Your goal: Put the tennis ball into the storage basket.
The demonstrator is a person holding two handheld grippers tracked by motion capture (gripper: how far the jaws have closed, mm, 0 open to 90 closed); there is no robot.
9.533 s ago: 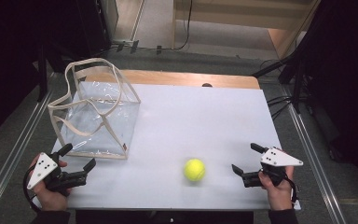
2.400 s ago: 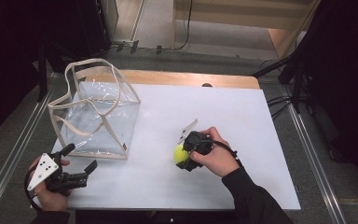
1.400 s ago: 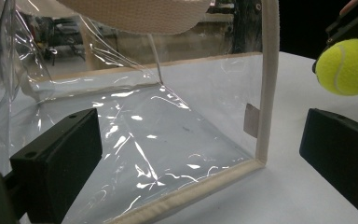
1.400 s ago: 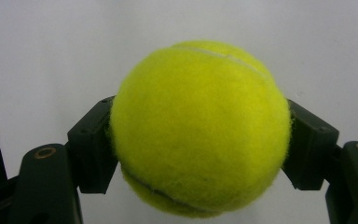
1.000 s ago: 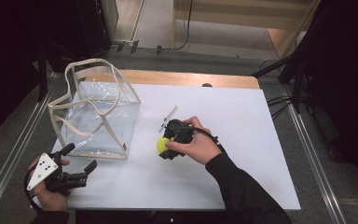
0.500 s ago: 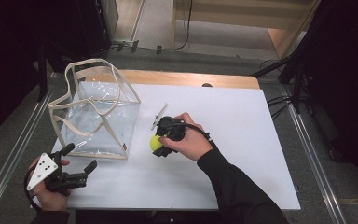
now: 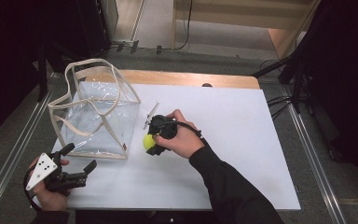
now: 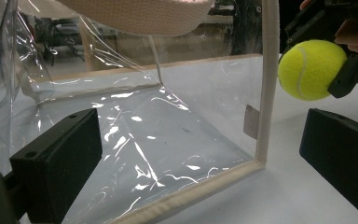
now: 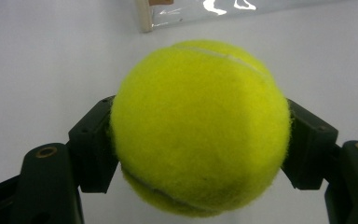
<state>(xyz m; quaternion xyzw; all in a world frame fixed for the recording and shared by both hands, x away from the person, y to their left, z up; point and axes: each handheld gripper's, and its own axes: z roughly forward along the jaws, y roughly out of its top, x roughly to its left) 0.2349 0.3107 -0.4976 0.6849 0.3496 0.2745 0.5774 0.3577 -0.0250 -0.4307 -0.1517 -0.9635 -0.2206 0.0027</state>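
Right gripper view: right gripper (image 9: 200, 140) pinches the tennis ball (image 9: 199, 126) across its middle above the tabletop (image 7: 242, 140) (light, fuzzy, springy, grips well); left gripper (image 7: 77, 158) spread near the clear bag (image 7: 98, 116)

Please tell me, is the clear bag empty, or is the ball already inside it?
Empty. The ball is outside the bag, held in the right gripper beside the bag's corner. Through the clear walls, nothing shows inside.

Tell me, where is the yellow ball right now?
The tennis ball is clamped between the jaws of the right gripper, near the middle of the white table in the high view, just beside the right-hand corner of the clear bag.
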